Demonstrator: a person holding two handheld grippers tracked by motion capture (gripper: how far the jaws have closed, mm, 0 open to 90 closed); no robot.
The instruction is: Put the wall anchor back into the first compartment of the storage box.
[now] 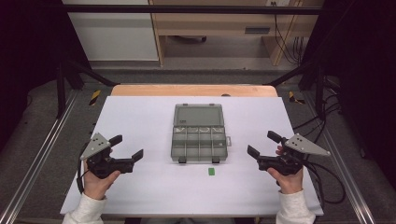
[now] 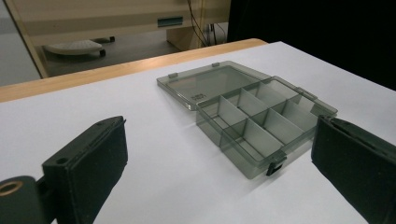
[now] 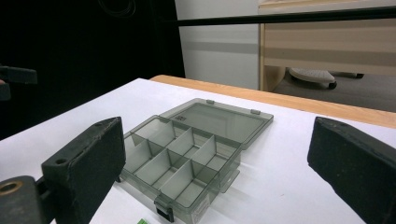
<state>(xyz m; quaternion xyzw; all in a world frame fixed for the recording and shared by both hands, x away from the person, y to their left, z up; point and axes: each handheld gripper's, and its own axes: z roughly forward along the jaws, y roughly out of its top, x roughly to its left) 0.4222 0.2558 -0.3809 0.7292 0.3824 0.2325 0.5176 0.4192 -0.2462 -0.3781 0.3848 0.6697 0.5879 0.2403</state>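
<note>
Box (image 1: 199,135) open at table centre, lid folded back toward 12 o'clock for access.
Left gripper (image 1: 127,150) at 9 o'clock, right gripper (image 1: 264,144) at 3; both wide, empty.

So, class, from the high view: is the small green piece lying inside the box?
No, the green piece lies on the white table, just in front of the open box.

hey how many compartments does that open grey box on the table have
8, all in the box: two rows of four, one row by the hinged lid, one by the front latches. All look empty.
</note>
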